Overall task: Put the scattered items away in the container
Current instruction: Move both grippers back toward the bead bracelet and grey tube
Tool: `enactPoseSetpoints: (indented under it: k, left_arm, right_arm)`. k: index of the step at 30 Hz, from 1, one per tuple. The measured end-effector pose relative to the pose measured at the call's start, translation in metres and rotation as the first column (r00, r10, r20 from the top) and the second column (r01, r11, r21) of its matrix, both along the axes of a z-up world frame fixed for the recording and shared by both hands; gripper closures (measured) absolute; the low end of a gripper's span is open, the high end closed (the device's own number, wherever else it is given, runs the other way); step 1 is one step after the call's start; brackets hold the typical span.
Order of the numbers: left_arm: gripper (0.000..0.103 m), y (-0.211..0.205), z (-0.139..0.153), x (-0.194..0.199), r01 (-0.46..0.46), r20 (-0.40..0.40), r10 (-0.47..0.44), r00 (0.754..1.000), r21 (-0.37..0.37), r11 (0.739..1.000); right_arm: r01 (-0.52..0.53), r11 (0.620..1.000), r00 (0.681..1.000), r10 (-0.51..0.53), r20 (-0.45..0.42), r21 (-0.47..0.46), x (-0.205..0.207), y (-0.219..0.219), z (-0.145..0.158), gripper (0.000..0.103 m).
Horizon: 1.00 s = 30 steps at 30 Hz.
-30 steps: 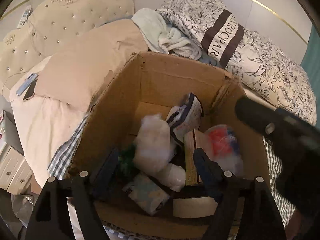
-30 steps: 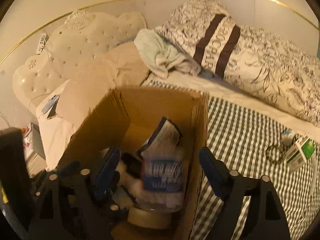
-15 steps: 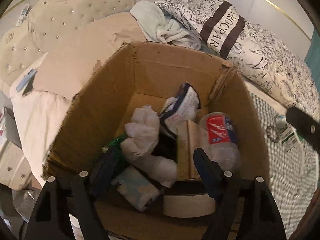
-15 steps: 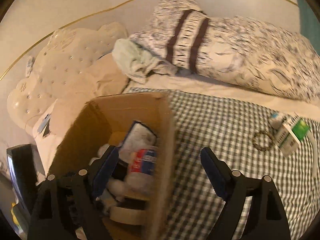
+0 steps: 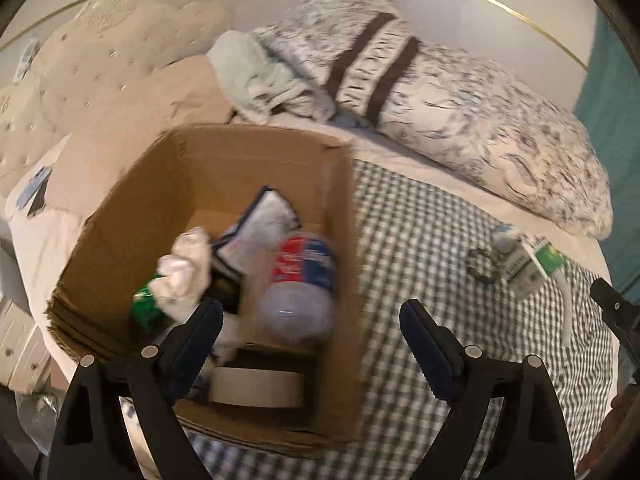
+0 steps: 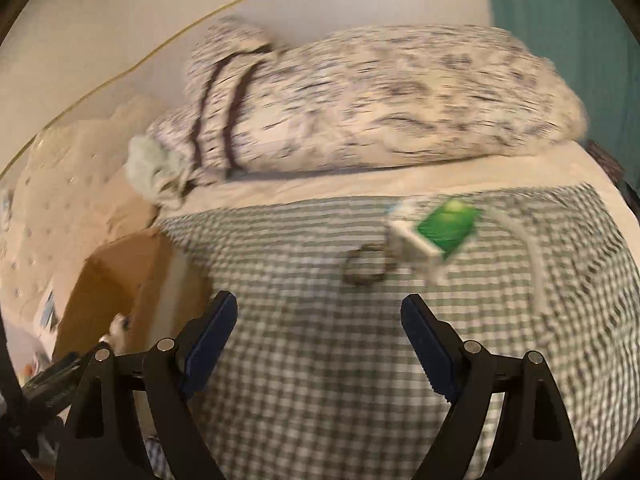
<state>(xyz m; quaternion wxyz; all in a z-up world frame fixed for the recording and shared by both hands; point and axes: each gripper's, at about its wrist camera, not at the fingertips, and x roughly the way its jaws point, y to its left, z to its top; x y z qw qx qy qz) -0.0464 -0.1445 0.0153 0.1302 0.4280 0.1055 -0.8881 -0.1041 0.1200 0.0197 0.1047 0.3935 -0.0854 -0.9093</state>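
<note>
Right claw (image 6: 320, 336): jaws wide apart, nothing between them, hanging over bare checked bedspread (image 6: 320, 400). Frame is motion-blurred, so detail ahead is soft.

Left claw (image 5: 310, 340): jaws opening, empty, nothing pinched. Its left finger sits over the cardboard box (image 5: 338, 280), its right finger over the bedspread, so it straddles the box's right wall. Box already holds a clear plastic jar with red/blue label (image 5: 300, 280), crumpled white bag (image 5: 184, 276), a tape roll (image 5: 256, 388) at the near wall, plus other packets.

Still loose on the bed, ahead of the right claw and slightly right of centre:
- dark ring, looks like a hair tie or bracelet (image 6: 366, 266), nearest. Probably soft and thin, lies flat on cloth; pinching it risks grabbing bedspread too. Take one side of the loop, fingers straddling the band.
- green/white carton (image 6: 436, 232), just beyond it, touching or nearly touching. Looks light and stiff-ish, crushable. Grip across the narrow faces mid-length, moderate squeeze.
- white cord or tube (image 6: 536, 264), right of the carton. Floppy; will dangle.
- small bottle behind the carton, visible only in the left view (image 5: 502, 242).

Farthest: patterned pillow (image 6: 380, 100), headboard to the left.

Box is behind-left of the right claw.
</note>
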Motion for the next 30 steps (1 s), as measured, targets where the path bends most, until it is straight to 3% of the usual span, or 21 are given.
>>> enactPoseSetpoints:
  k: [5,15,30]
  left_arm:
    - [0.010,0.049,-0.002,-0.014,0.076,-0.001,-0.076,0.997,-0.013,0.997]
    - [0.010,0.132,-0.039,-0.050,0.216,0.080,-0.211,0.974,-0.052,0.975]
    - [0.010,0.166,-0.080,-0.107,0.309,0.134,-0.302,0.944,-0.038,0.950]
  right_arm:
    - [0.093,0.996,0.995,-0.092,0.033,-0.010,0.006,0.058,-0.014,0.019]
    - [0.158,0.987,0.984,-0.158,0.082,-0.003,0.006,0.116,-0.050,0.019]
    - [0.255,0.966,0.954,-0.258,0.156,0.037,-0.031,0.157,-0.090,0.019]
